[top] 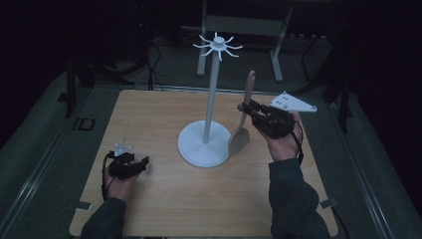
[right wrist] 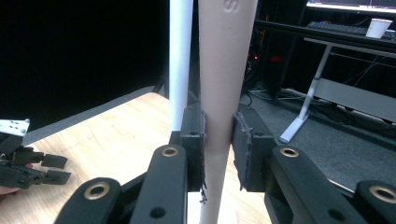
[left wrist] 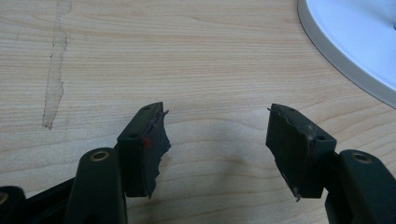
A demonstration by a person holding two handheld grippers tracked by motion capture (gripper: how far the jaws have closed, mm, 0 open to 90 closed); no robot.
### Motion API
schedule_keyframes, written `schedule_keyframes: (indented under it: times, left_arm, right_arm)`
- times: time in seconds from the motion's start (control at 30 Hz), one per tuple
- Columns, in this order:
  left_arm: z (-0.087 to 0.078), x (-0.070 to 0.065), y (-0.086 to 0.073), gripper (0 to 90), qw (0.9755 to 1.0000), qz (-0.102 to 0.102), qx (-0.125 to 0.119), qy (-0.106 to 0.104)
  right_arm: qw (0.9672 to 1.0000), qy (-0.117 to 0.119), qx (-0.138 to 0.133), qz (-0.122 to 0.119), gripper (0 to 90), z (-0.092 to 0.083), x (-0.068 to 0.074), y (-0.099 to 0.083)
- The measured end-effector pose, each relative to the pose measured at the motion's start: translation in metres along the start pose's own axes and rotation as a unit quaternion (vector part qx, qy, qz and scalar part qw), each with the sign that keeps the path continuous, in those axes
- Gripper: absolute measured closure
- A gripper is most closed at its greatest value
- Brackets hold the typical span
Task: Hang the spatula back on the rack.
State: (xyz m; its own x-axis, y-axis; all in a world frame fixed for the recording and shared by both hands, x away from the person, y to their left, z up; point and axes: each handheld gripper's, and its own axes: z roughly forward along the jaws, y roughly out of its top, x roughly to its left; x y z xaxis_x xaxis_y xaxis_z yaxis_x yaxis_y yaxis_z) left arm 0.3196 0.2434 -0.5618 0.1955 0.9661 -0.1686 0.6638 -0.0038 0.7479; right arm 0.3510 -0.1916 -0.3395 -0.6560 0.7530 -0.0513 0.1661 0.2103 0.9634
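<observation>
i have two claws on the job. my right claw is clamped on the one spatula here, a pale wooden one; in the right gripper view both pads press on its handle, one from each side. the spatula stands nearly upright, handle up, and its blade hangs low by the rim of the stand's base, whether touching it or the table i cannot tell. there is one white stand: one round base, one thin pole, and a crown at the top with short hooks fanning out, too small for me to count surely. the pole rises just beside the handle in my right gripper view. my left claw rests low over the wooden table, well apart from the stand, its two jaws spread wide with bare wood between the pads. the base's edge shows near it.
</observation>
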Motion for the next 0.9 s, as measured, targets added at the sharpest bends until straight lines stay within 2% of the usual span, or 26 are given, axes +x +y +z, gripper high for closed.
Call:
schedule_keyframes:
  times: [0.9]
  left_arm:
    - [0.000,0.000,0.000,38.0,1.0000,-0.002,-0.002,0.000]
  right_arm:
    - [0.9999,0.008,-0.006,-0.002,75.1,0.009,0.001,0.020]
